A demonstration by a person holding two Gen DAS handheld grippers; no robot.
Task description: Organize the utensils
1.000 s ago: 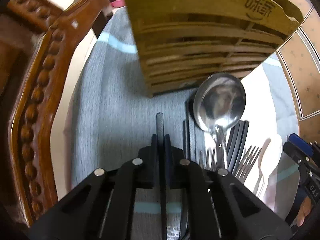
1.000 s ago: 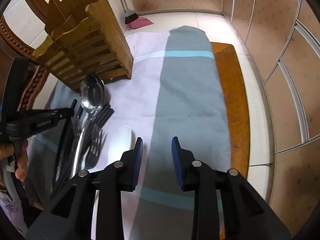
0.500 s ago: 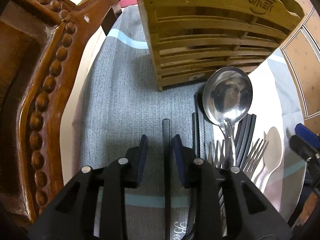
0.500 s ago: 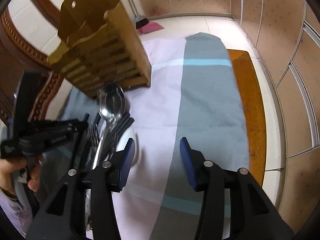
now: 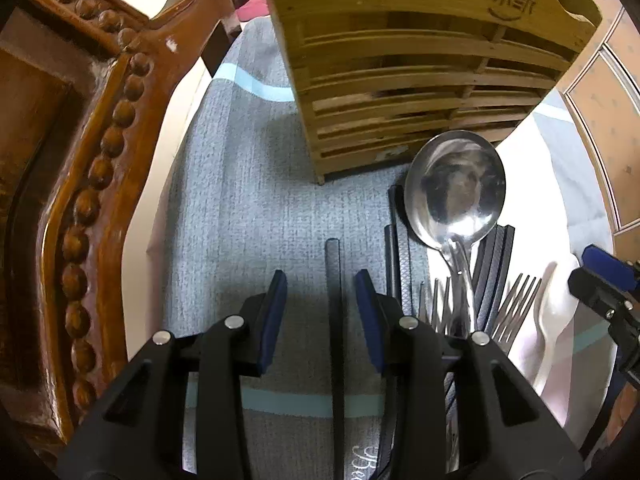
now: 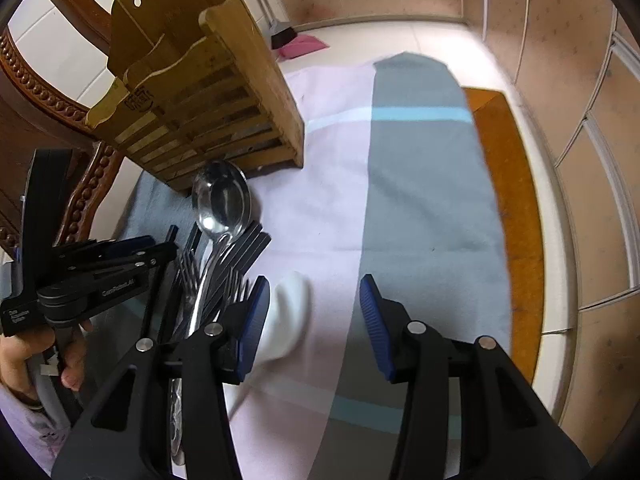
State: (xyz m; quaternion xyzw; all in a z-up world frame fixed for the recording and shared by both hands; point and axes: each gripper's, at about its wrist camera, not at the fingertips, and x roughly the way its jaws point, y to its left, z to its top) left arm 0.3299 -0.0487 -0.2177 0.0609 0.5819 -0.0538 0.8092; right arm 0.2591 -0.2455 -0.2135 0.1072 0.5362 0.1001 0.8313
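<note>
My left gripper (image 5: 321, 298) is open, its fingers on either side of a single black chopstick (image 5: 334, 292) that lies free on the grey cloth. To its right lie more black chopsticks (image 5: 493, 264), a large steel spoon (image 5: 454, 188), forks (image 5: 516, 300) and a white spoon (image 5: 554, 312). A wooden utensil rack (image 5: 420, 64) stands just beyond. My right gripper (image 6: 312, 308) is open and empty, its left finger close to the white spoon (image 6: 290, 312). The steel spoon (image 6: 220, 204), the rack (image 6: 204, 92) and the left gripper (image 6: 170, 250) show in the right wrist view.
A carved wooden chair back (image 5: 80, 184) runs along the left. The striped cloth (image 6: 420, 208) covers an orange-edged table (image 6: 516, 216). A pink item (image 6: 302, 45) lies on the floor beyond.
My left gripper has opened and let go of the black chopstick, which now lies on the cloth. My right gripper has opened wider and moved left toward the white spoon.
</note>
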